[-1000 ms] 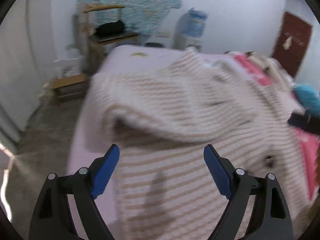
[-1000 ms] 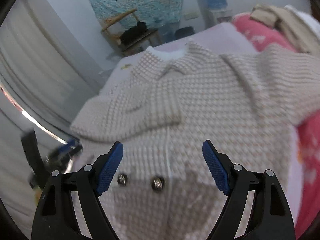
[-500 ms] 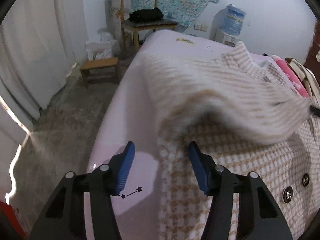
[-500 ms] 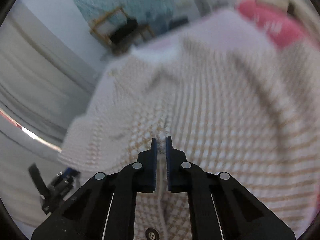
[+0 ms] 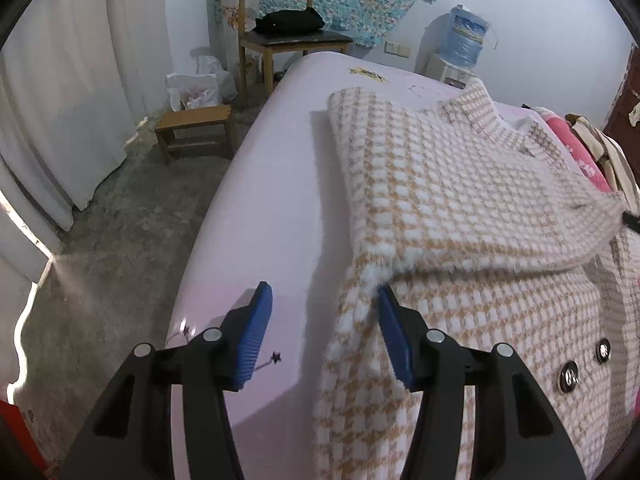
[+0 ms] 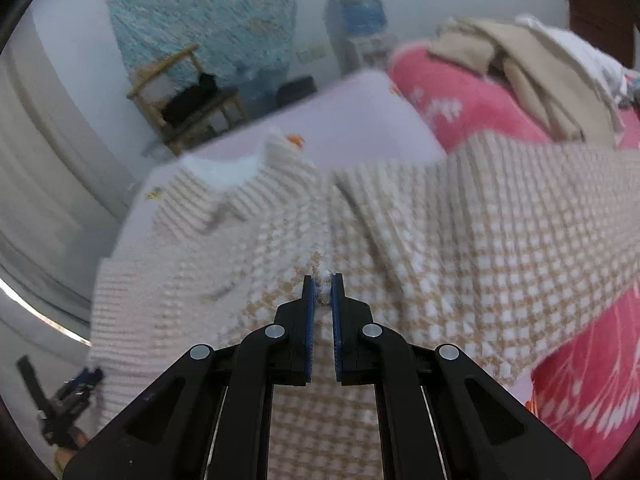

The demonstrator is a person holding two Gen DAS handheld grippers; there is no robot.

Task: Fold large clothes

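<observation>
A beige-and-white checked knit cardigan (image 5: 460,208) lies on the lilac bed sheet (image 5: 272,208), with one sleeve folded across its front and metal buttons (image 5: 568,376) at the lower right. My left gripper (image 5: 324,288) stands half open at the cardigan's left edge. Its left pad is over bare sheet and its right pad lies against the fold of the sleeve. In the right wrist view my right gripper (image 6: 322,278) is shut on a pinch of the cardigan (image 6: 440,240) near its front middle. The left gripper (image 6: 64,404) shows small at the lower left there.
The bed's left edge drops to a concrete floor (image 5: 112,248) with a small wooden stool (image 5: 196,128), a wooden chair (image 5: 288,36) and a white curtain (image 5: 60,100). A water dispenser (image 5: 464,40) stands by the wall. A pink blanket (image 6: 460,108) and beige clothes (image 6: 520,64) lie to the right.
My left gripper narrowed from wide and shifted to the cardigan's left edge, then held still. My right gripper closed on the cardigan's front and moved with the cloth in it.
</observation>
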